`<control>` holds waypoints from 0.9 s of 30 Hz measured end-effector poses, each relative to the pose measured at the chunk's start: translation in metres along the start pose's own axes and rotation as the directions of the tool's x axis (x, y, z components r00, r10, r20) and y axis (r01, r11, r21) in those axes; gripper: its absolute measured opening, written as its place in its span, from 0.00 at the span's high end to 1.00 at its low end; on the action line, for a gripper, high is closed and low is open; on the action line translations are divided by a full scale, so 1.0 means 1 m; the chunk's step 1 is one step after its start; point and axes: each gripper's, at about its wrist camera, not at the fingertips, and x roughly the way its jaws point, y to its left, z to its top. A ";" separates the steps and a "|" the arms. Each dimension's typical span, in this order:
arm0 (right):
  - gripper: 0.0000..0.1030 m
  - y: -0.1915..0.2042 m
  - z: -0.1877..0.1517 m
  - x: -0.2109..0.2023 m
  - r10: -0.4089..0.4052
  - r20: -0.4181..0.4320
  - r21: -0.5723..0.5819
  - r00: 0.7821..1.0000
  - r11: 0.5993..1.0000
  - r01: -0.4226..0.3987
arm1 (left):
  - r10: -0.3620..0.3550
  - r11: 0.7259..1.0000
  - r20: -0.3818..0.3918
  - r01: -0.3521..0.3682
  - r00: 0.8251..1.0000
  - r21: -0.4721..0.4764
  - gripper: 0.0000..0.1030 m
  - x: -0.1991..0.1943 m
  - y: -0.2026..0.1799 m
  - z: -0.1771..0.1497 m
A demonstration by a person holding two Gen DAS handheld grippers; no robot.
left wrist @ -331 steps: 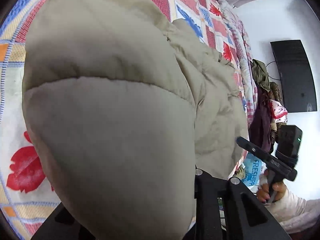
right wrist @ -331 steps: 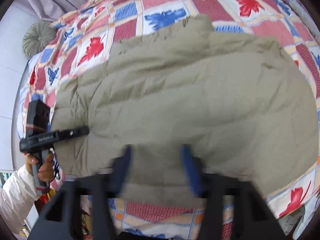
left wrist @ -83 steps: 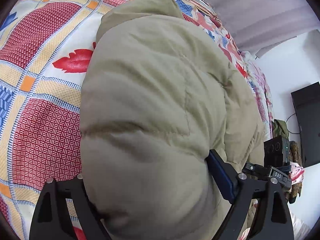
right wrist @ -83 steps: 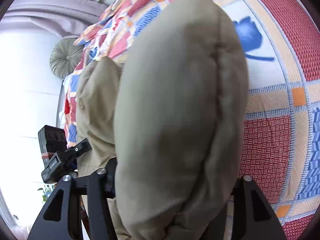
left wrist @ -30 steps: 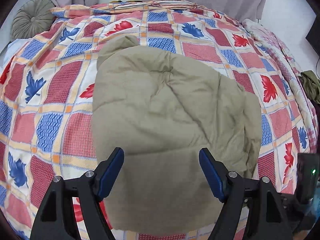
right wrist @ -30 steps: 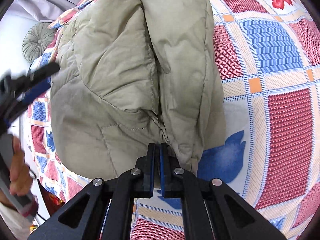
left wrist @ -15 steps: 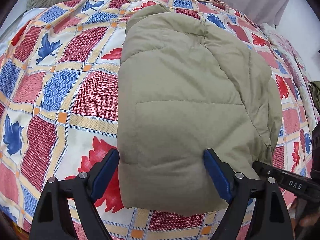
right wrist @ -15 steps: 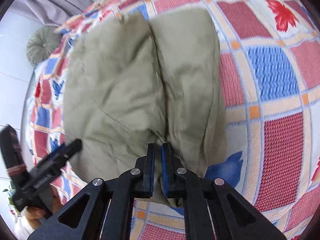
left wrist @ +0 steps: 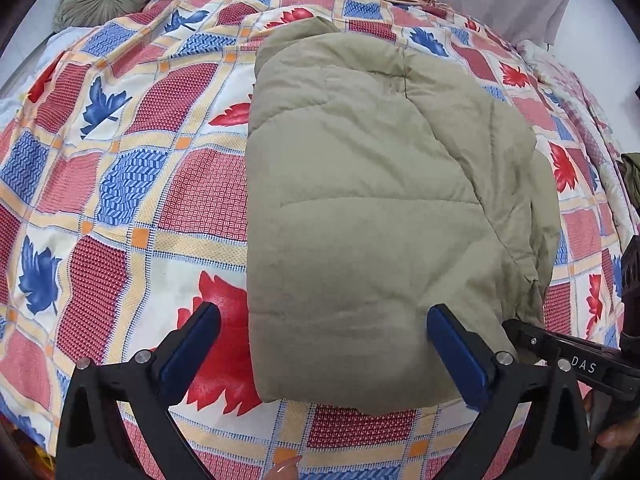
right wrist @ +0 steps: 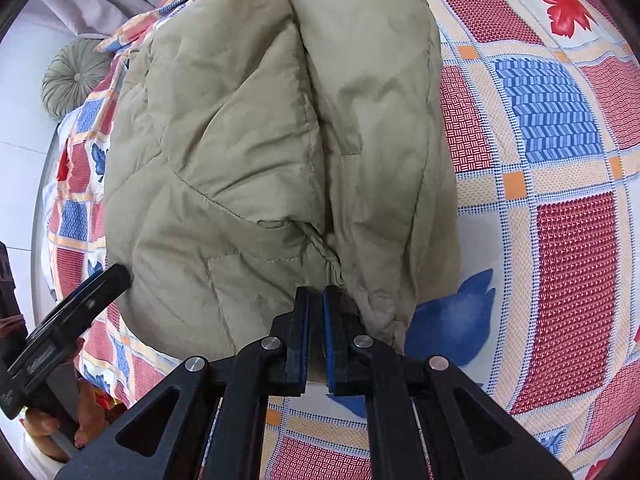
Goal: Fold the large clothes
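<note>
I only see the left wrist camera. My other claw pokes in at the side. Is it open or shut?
Observer: Shut. The right claw has its blue pads almost touching, and I see no cloth between them.
Child: What is it next to?
Observer: Its tips sit at a bunched, puckered corner of the jacket.
Child: What's under that corner?
Observer: A blue leaf printed on the quilt, half covered by the jacket's edge.
</note>
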 end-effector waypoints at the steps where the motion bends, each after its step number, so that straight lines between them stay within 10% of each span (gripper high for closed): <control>1: 0.93 0.001 -0.001 0.001 -0.001 0.001 0.001 1.000 1.000 0.001 | -0.001 1.000 -0.003 0.001 1.000 -0.001 0.00 -0.001 0.000 0.000; 24: 0.92 0.024 -0.027 -0.071 -0.029 0.017 -0.013 0.999 0.999 0.029 | 0.062 0.998 -0.039 -0.060 0.997 0.034 0.00 -0.077 0.001 -0.017; 27: 0.57 0.029 -0.034 -0.090 -0.028 0.031 -0.004 0.999 1.000 0.028 | 0.075 0.997 -0.014 -0.074 0.997 0.032 0.00 -0.105 0.003 -0.023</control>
